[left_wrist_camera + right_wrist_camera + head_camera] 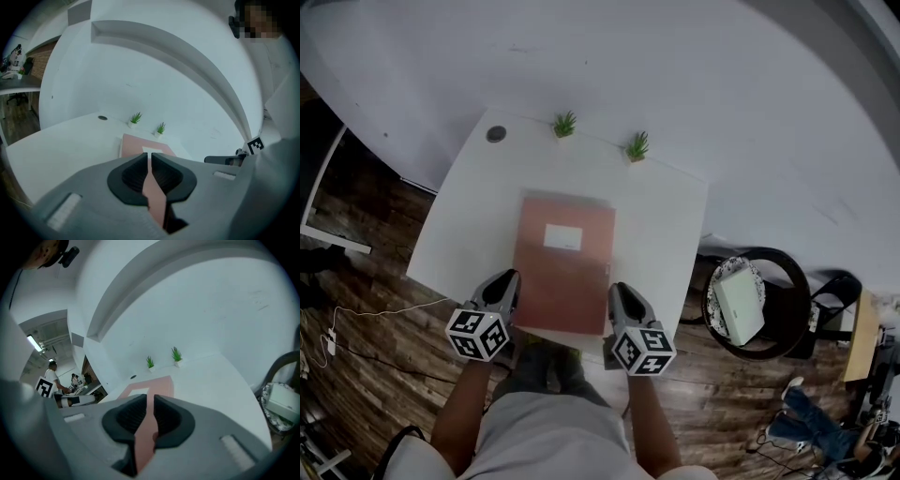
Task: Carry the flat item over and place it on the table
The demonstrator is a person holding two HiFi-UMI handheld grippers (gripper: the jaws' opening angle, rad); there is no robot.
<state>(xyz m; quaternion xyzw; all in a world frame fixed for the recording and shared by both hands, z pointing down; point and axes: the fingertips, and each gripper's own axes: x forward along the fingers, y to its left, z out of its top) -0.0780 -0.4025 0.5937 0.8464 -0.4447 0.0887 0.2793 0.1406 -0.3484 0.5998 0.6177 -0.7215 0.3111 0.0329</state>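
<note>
At the table's (666,216) near edge, left gripper (508,279) and right gripper (619,291) fingers pinch a thin salmon-pink folder (567,277) bearing a white label (562,237).

Print on folder (565,281) label (562,237) unreadable

Right tool (150,401) tight on pink flat item (159,384), white table (211,376) beyond

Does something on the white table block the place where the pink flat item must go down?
Nothing visible does. The pink flat item is held over the white table; the small plants stand beyond its far edge.
</note>
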